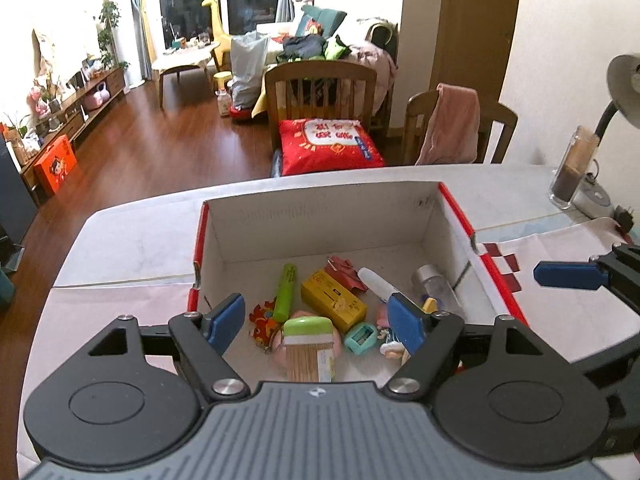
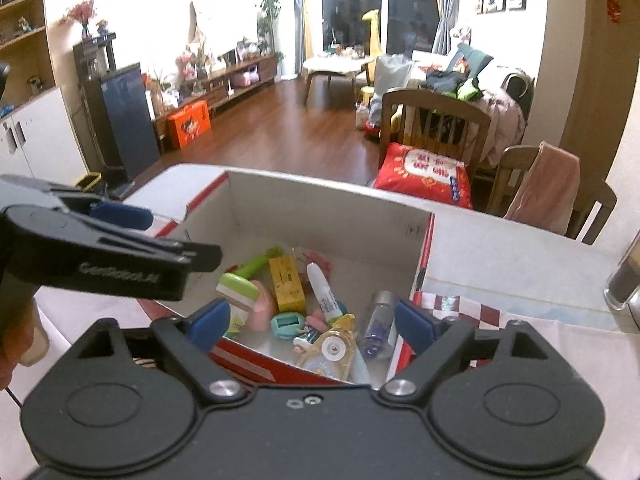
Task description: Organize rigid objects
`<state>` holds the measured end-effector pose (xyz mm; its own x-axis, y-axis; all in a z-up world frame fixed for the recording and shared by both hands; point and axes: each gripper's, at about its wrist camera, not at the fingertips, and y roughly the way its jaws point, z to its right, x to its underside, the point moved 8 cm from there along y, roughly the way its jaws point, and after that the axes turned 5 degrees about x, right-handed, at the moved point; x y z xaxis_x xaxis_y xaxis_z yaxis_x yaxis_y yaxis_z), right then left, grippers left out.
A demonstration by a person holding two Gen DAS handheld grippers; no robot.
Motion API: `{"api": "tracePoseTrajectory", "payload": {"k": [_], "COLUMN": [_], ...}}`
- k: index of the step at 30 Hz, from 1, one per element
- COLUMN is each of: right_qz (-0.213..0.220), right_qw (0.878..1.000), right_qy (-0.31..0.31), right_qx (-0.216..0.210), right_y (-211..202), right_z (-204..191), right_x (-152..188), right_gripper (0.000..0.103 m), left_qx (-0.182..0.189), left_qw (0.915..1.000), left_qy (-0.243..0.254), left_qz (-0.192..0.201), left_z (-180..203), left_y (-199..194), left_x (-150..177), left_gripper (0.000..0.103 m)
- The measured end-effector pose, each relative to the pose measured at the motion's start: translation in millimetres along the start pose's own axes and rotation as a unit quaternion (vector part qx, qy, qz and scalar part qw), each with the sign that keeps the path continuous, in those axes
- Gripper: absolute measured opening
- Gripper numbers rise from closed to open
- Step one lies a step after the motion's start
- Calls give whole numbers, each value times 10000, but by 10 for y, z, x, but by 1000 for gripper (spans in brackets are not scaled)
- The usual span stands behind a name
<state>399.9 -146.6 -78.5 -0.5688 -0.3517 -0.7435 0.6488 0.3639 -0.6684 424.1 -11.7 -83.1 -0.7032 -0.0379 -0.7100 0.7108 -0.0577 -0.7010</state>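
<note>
Both grippers hang over the box (image 1: 452, 216) w/ nothing held: left gripper (image 1: 316, 322) jaws wide apart, right gripper (image 2: 314, 322) likewise, pads clear of everything. Small items, e.g. yellow box (image 1: 334, 300), white marker (image 1: 378, 284), clear bottle (image 2: 380, 320), lie inside, on the box floor. Looks like the tail end of a drop-off; next move prob. needs another loose item, none in view on table (image 1: 132, 240). Both tilt downward, approx. side by side.

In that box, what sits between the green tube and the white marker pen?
A yellow box lies between the green tube and the white marker; a red folded thing sits just behind it. The left wrist view shows this best.
</note>
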Motion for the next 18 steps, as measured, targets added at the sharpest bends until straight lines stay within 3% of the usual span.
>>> {"api": "tracePoseTrajectory", "payload": {"k": [11,18], "right_qz": [316,658], "right_qw": [9990,9965], "right_qy": [310,524], "right_qx": [-18,-11], "right_y": [-360,-644], "right_z": [68,94], "right_x": [97,134], "right_gripper": [103,103], "left_qx": [278,345], "left_qw": [9994,9985], "left_qy": [-154,-311], "left_qz": [156,302], "left_z": [-51,-88], "left_y": [-453,-684], "left_x": [274,427], "left_gripper": [85,102]}}
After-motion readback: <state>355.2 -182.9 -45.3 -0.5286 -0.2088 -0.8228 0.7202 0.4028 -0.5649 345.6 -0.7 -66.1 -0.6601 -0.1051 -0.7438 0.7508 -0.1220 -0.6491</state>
